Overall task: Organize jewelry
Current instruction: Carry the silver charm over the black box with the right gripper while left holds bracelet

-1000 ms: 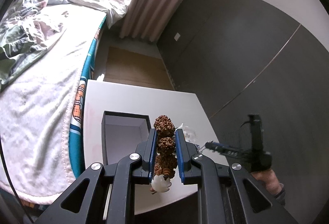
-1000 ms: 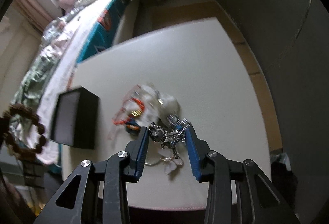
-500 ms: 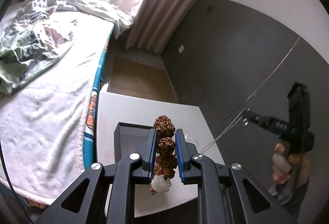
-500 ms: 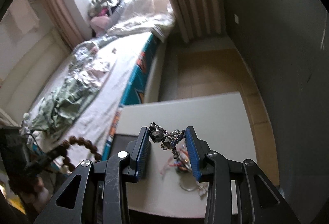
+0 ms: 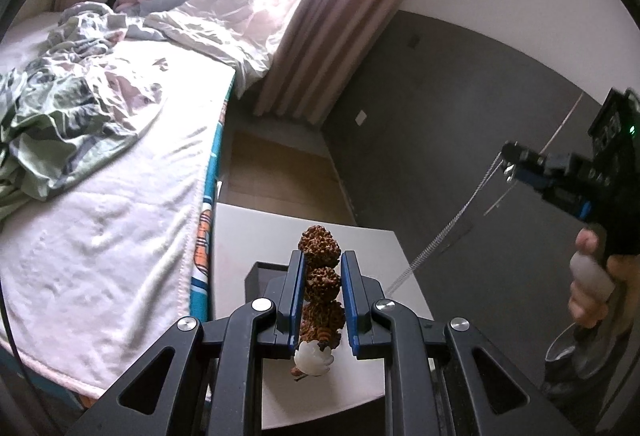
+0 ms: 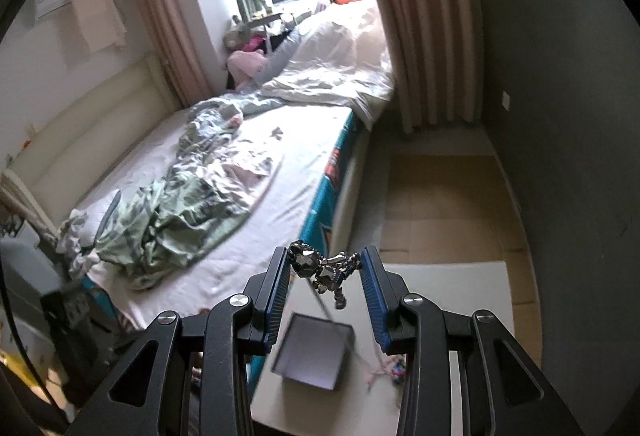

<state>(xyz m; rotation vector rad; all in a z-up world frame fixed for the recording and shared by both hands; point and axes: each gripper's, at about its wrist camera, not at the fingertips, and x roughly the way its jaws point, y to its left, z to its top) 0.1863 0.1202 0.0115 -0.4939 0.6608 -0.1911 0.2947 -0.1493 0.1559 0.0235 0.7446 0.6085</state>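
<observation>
Brown bead bracelet [image 5: 322, 278] clamped in L tongs [image 5: 322, 272]; R tongs [image 6: 325, 268] clamp silver chain [image 6: 324, 270] above box [image 6: 312, 356].

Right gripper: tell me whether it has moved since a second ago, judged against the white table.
Yes. The right gripper, shut on the silver necklace, has risen: the white table that filled its view now lies far below, with the black box small beneath it.

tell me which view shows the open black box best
The right wrist view: the black box lies below the right gripper with its whole pale inside visible. In the left wrist view the left gripper hides all but a dark corner.
</observation>
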